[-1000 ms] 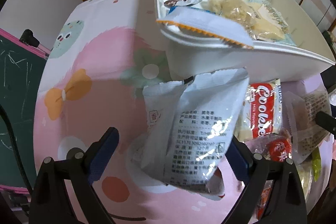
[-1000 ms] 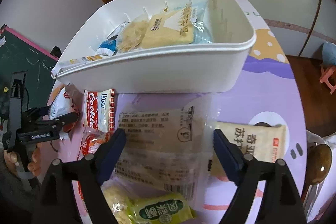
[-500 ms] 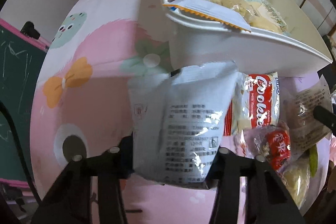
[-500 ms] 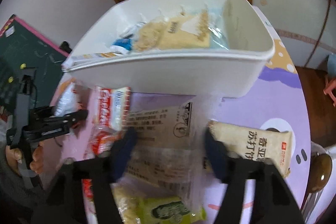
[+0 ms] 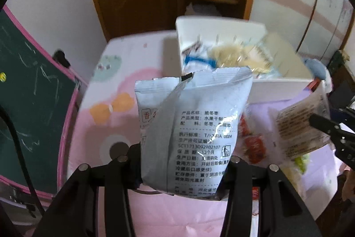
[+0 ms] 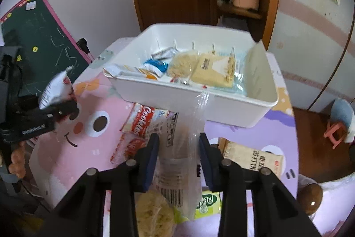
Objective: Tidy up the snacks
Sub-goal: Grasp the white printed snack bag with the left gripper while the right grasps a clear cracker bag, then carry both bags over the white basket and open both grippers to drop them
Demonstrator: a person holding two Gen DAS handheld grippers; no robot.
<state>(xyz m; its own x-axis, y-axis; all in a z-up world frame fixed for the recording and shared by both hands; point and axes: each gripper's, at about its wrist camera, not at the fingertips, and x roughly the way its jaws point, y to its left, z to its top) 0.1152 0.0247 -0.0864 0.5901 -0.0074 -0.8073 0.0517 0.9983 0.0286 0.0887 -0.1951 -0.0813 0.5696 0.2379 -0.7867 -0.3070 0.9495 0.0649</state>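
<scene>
Table [image 6: 277,137] has a pink and purple cartoon cover, and the white bin [image 6: 233,108] on it already holds a few snacks. Left gripper [image 5: 184,168] is clamped on a pale blue bag [image 5: 195,126], lifted off the table in front of the bin. Right gripper [image 6: 178,154] is closing on a clear bag [image 6: 179,148], held up over the cookies [image 6: 144,120] and other loose packs.

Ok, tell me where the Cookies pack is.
Right wrist view: the Cookies pack lies on the table, just below the white bin, left of the right gripper.
</scene>
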